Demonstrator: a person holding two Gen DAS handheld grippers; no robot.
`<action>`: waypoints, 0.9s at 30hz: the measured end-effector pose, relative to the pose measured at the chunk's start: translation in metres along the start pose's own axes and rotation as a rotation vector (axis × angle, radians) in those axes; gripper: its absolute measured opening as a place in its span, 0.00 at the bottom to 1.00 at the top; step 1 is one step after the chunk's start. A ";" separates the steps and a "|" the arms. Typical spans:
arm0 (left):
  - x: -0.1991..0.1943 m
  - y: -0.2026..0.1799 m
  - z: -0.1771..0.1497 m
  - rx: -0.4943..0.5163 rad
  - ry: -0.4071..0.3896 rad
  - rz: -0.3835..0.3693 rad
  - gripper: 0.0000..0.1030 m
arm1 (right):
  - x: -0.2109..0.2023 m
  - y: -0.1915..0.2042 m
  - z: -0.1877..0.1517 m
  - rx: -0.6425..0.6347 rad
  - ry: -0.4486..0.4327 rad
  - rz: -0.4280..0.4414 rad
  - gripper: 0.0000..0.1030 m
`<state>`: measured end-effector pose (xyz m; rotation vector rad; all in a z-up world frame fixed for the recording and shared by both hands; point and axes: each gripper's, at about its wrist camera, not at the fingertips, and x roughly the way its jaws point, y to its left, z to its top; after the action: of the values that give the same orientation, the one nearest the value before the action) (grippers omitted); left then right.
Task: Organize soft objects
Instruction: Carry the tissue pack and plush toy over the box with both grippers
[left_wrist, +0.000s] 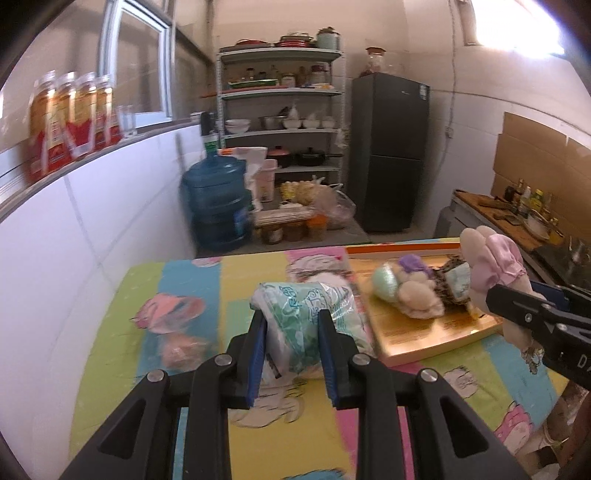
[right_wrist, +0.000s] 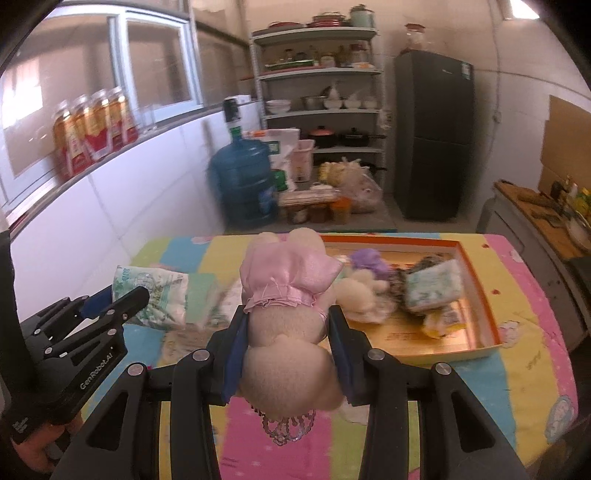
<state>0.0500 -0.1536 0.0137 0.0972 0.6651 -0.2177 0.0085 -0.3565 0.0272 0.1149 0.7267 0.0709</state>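
My left gripper (left_wrist: 291, 317) is shut on a green-and-white plastic tissue pack (left_wrist: 306, 314) and holds it over the colourful tablecloth; the pack also shows in the right wrist view (right_wrist: 155, 295). My right gripper (right_wrist: 286, 317) is shut on a cream plush doll in a pink satin dress (right_wrist: 288, 295), held above the table left of the orange tray (right_wrist: 484, 321). The doll also shows in the left wrist view (left_wrist: 495, 266). The tray holds several soft things: a cream plush (right_wrist: 364, 299), a purple plush (right_wrist: 369, 260), a tissue pack (right_wrist: 434, 286).
The table's colourful cartoon cloth (right_wrist: 524, 350) runs to a white tiled wall on the left. Beyond the table stand a blue water jug (right_wrist: 242, 177), a shelf rack (right_wrist: 321, 92), a dark fridge (right_wrist: 434, 136) and a counter at right (right_wrist: 546, 214). Bottles line the window ledge (left_wrist: 74, 118).
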 end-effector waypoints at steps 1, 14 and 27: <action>0.004 -0.009 0.002 0.004 0.003 -0.009 0.27 | 0.000 -0.008 0.000 0.006 0.000 -0.007 0.42; 0.055 -0.092 0.020 0.016 0.031 -0.062 0.27 | 0.020 -0.097 0.011 0.044 0.031 -0.056 0.42; 0.113 -0.126 0.019 -0.006 0.098 -0.010 0.27 | 0.089 -0.139 0.020 0.022 0.114 0.014 0.42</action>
<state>0.1187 -0.2983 -0.0442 0.0988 0.7644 -0.2216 0.0910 -0.4867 -0.0347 0.1378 0.8404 0.0835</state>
